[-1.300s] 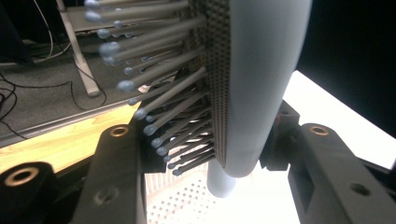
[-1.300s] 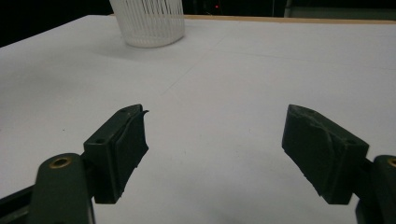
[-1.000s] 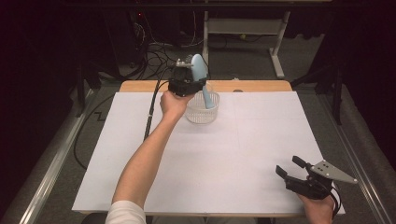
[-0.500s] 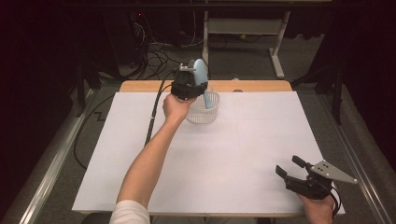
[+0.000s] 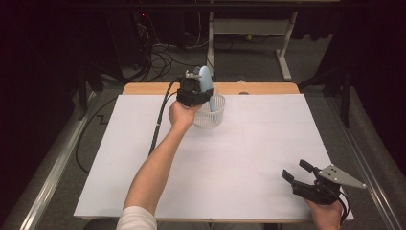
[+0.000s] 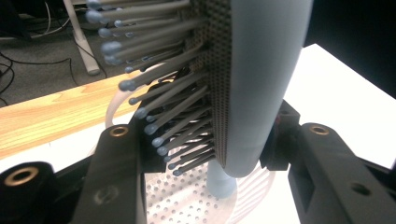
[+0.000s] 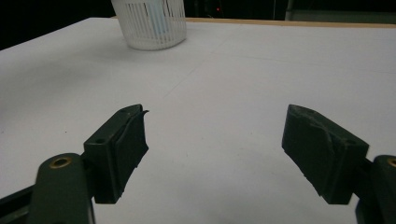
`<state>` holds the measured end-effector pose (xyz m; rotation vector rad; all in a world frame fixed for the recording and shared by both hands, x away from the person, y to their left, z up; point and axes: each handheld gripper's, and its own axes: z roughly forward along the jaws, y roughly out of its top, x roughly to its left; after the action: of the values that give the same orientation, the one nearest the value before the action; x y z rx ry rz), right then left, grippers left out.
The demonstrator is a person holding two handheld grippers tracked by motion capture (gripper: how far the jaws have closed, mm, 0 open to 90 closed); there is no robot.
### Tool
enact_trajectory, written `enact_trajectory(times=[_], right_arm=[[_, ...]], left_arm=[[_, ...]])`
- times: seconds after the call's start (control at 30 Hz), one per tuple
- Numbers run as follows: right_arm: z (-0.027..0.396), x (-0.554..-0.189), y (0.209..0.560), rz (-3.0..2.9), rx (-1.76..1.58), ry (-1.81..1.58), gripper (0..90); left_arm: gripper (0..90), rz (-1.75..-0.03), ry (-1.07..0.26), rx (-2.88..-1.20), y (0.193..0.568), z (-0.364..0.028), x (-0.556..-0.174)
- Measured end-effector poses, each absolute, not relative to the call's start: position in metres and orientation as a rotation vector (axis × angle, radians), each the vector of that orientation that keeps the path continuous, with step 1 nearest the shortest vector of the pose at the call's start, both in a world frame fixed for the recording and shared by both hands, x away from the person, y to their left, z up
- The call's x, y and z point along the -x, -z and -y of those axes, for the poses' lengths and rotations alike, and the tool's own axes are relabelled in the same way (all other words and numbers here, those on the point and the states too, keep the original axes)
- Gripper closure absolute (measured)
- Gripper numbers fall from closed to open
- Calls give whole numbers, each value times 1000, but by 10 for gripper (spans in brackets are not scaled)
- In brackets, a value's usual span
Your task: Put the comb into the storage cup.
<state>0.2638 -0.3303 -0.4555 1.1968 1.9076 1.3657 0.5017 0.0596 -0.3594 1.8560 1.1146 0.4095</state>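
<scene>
The pale blue hairbrush (image 5: 205,80) is pinched at its head by the left gripper (image 5: 195,92), long axis upright, handle end pointed down at 6 o'clock into the white basket (image 5: 216,113) directly beneath, at the table's far edge. The right gripper (image 5: 306,178) is held spread at 4 o'clock, well apart.

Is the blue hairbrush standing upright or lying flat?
Upright: the left gripper holds the hairbrush head up, with its handle end down in the white basket.
</scene>
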Motion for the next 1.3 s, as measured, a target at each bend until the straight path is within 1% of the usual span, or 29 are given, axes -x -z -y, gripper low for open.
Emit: enact_trajectory(times=[0.53, 0.97, 1.3], right_arm=[[331, -263, 455, -1906, -1193, -1371, 225], [330, -264, 455, -1910, -1193, -1367, 224], [330, -264, 456, -1911, -1193, -1366, 224]], left_arm=[[520, -1110, -412, -1861, 365, -51, -501], [519, -1136, -395, -1829, 375, -57, -501], [502, -1137, -410, -1849, 376, -59, -501]])
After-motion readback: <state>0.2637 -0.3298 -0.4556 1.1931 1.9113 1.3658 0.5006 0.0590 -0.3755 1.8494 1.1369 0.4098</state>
